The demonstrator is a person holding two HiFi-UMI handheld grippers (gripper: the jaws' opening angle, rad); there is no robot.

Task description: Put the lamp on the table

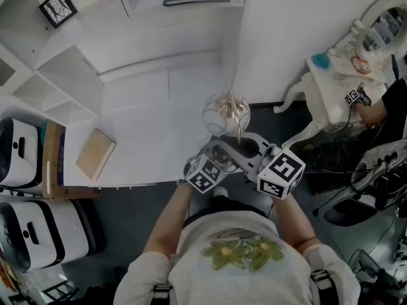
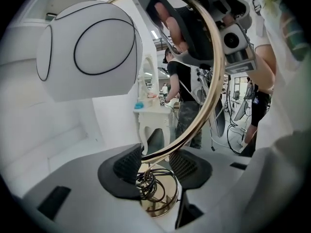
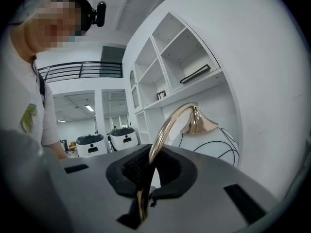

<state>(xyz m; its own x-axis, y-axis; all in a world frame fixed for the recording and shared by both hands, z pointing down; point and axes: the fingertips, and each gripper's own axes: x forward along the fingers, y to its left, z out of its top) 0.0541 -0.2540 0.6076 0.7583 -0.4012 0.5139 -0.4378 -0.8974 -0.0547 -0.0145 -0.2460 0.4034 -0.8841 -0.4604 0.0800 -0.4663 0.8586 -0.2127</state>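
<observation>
Head view puts the lamp [image 1: 227,111] in the air just past centre toward 1 o'clock, over the near right corner of the white table [image 1: 146,119] and not yet set down. The right gripper [image 3: 150,171] is clamped tight on the thin gold stem [image 3: 162,132]. The left gripper [image 2: 155,161] stands wide, with the round base [image 2: 158,207] lodged between its jaws and the rim seemingly against both sides, so I judge it a grip on the base.

The main risk is slip. The stem is polished metal, narrow and curved, and the ribbed black pads [image 3: 136,169] meet it only briefly. The shade [image 2: 90,50] hangs off the far end of the arch, so its weight could twist the stem in the jaws. A swing would carry it toward the wall [image 1: 299,30] at 2 o'clock. The black cord [image 2: 151,184] lies loosely coiled on the base and could slide under it at set-down, leaving the lamp rocking. Landing this near the corner invites a tip — bare top lies toward 10 o'clock, with the book [image 1: 95,152] at 9.

The shade is white, smooth and rounded, crossed by thin black loops, under a gold cone cap [image 3: 199,120]. Glass or plastic, I cannot tell.
</observation>
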